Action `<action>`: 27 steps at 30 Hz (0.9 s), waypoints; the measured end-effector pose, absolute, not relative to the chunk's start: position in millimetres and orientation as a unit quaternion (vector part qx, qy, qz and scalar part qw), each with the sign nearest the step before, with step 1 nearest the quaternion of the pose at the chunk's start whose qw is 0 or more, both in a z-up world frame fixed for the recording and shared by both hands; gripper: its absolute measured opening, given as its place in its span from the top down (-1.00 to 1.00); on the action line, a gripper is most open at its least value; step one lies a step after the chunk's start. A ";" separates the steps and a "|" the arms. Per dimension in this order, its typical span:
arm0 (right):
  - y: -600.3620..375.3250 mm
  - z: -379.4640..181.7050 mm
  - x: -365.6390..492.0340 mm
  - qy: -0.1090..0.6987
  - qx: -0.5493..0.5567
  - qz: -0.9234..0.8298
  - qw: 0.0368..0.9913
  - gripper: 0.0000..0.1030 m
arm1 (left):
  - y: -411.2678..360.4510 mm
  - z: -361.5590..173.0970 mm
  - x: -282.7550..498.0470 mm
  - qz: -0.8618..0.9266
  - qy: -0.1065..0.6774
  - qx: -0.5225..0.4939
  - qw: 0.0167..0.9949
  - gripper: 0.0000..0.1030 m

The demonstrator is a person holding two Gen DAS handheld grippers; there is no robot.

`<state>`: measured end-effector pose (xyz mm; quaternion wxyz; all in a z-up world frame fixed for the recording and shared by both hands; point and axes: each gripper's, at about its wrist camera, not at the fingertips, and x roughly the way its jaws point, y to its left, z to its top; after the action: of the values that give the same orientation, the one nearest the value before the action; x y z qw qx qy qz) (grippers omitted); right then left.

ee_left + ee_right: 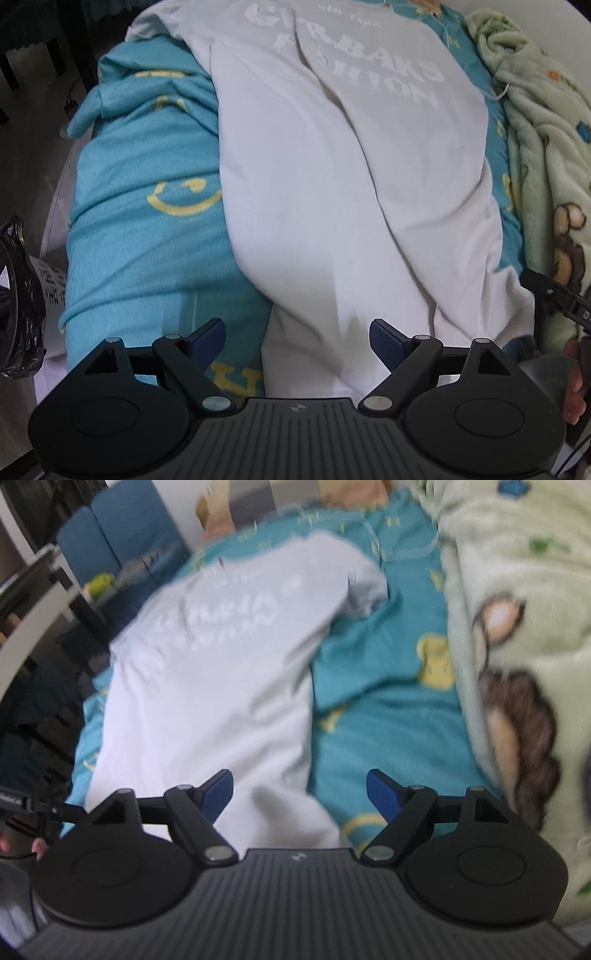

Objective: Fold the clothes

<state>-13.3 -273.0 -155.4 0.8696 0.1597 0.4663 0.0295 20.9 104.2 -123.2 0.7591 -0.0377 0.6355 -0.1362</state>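
- A white T-shirt lies spread out on a bed, on top of a teal sheet printed with yellow smiley faces.
- Raised white lettering runs across the shirt's chest; the words are hard to read.
- The shirt is folded lengthwise, with long soft creases running down its body.
- A pale green fleece blanket with a brown cartoon monkey lies bunched along one side of the bed, beside the shirt.
- The left claw hangs over the shirt's near edge, pointing steeply down. Its blue pads stand wide apart with nothing pinched between them.
- The right claw hovers over the shirt's near corner and the sheet. Its pads are also wide apart and grip nothing.
- The right-wrist view is blurred.
- Fingers of the person's hand show at the edge of the left-wrist view.
- A dark plastic-wrapped object sits off the bed's side.
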 end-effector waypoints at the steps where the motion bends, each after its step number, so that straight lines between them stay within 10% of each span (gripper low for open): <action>1: -272.0 -159.9 -12.1 0.479 0.162 0.033 0.862 -0.57 | 102.0 -127.6 20.7 -0.137 0.641 -0.033 0.754 -0.69; 5: -266.4 -169.1 -10.3 0.510 0.161 0.040 0.844 -0.57 | 90.6 -138.3 16.5 -0.142 0.668 0.000 0.730 -0.62; 8: -260.2 -174.4 -9.1 0.532 0.152 0.053 0.831 -0.55 | 82.5 -143.9 12.6 -0.151 0.683 0.021 0.714 -0.21; 12: -252.2 -179.5 -10.2 0.556 0.141 0.070 0.816 0.24 | 75.8 -145.7 7.9 -0.155 0.690 0.049 0.706 0.89; 15: -248.1 -177.0 -12.3 0.558 0.119 0.066 0.819 0.77 | 77.8 -137.4 8.7 -0.157 0.677 0.061 0.717 0.97; 27: -231.6 -162.1 -30.3 0.578 0.053 0.101 0.808 0.84 | 129.1 -88.3 -10.7 -0.103 0.674 0.043 0.730 0.97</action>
<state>-30.3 -231.6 -162.1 0.8078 0.0532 0.5782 0.1011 -10.7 129.1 -88.3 0.7301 0.0427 0.6741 -0.1029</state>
